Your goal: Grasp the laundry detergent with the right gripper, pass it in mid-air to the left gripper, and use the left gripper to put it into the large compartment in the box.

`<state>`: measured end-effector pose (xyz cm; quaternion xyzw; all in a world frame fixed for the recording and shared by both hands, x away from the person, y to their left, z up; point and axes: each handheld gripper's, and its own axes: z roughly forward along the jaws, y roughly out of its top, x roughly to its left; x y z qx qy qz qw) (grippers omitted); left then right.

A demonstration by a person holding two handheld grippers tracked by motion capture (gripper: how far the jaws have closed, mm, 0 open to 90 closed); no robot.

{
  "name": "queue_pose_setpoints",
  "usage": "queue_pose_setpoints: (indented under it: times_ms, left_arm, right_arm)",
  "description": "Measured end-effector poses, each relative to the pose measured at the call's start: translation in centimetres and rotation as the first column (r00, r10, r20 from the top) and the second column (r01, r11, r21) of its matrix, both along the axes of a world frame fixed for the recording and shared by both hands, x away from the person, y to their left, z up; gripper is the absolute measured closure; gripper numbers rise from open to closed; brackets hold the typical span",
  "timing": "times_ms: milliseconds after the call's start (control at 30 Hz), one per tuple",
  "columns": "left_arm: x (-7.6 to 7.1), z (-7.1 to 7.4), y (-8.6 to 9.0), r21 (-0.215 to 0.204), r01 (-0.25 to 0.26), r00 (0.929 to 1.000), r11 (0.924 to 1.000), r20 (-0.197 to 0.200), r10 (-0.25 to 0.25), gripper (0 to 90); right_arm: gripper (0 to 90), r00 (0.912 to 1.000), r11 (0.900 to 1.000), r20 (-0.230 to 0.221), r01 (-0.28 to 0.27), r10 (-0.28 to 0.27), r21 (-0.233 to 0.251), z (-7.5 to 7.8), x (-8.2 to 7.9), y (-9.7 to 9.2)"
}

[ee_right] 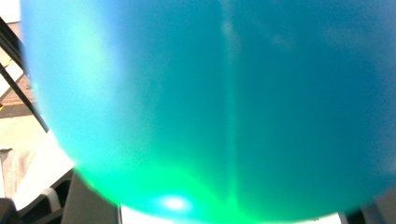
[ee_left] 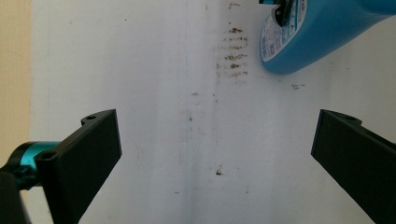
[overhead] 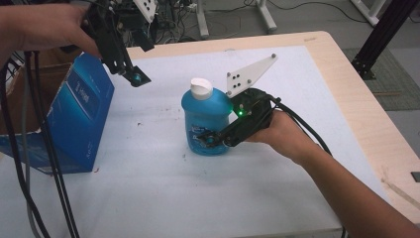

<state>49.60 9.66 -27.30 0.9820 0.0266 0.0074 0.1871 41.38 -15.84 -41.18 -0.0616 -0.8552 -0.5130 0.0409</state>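
Note:
A blue bottle (overhead: 204, 115) with a white flip cap (overhead: 201, 88) stands upright near the middle of the white table cover (overhead: 163, 193). My right gripper (overhead: 212, 139) comes in from the right and is shut on the bottle's lower body; one jaw lies across its label and the other is hidden behind it. In the right gripper view the bottle's blue wall (ee_right: 224, 102) sits right against the camera, lit green below. My left gripper (overhead: 135, 76) hangs open and empty above the table's back left. Its view looks down on bare cover, jaws wide apart (ee_left: 215, 154), with the bottle's base (ee_left: 317, 37) at top right.
A blue carton (overhead: 74, 119) stands at the table's left edge, with a brown cardboard box (overhead: 47, 62) behind it. Black cables (overhead: 29, 168) trail down the left side. The wooden table rim (overhead: 356, 99) runs along the right. Brown smudges (ee_left: 233, 51) mark the cover.

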Motion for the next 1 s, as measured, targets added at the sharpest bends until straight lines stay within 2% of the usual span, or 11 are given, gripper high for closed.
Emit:
queue_pose_setpoints:
  times_ms: [333, 467, 533, 700, 1000]
  left_arm:
    - [-0.1, -0.1, 0.0, 0.002, -0.003, 1.0000, 1.0000, -0.005, 0.003, 1.7]
    - [-0.1, -0.2, 0.0, 0.002, -0.003, 1.0000, 1.0000, -0.005, 0.003, 1.6]
    - [-0.1, -0.2, 0.0, 0.004, -0.004, 1.0000, 1.0000, -0.007, 0.004, 1.6]
    - [-0.1, -0.2, 0.1, 0.003, -0.007, 0.9999, 1.0000, -0.007, 0.007, 1.6]
    - [-0.4, -0.3, 0.2, 0.004, -0.008, 0.9999, 1.0000, -0.010, 0.008, 1.6]
  right_arm:
    - [40.7, 0.9994, 0.9999, 0.032, 0.010, -0.010, 0.005, -0.1, -0.2, 0.0]
    - [42.5, 0.9979, 0.9999, 0.063, 0.016, -0.016, 0.000, -0.2, -0.4, 0.1]
    - [44.2, 0.9955, 0.9999, 0.094, 0.017, -0.017, 0.000, -0.2, -0.6, 0.1]
    - [45.2, 0.9927, 0.9998, 0.119, 0.020, -0.020, 0.002, -0.1, -0.8, 0.1]
    - [45.8, 0.9920, 0.9997, 0.124, 0.025, -0.025, 0.003, -0.1, -1.0, 0.1]
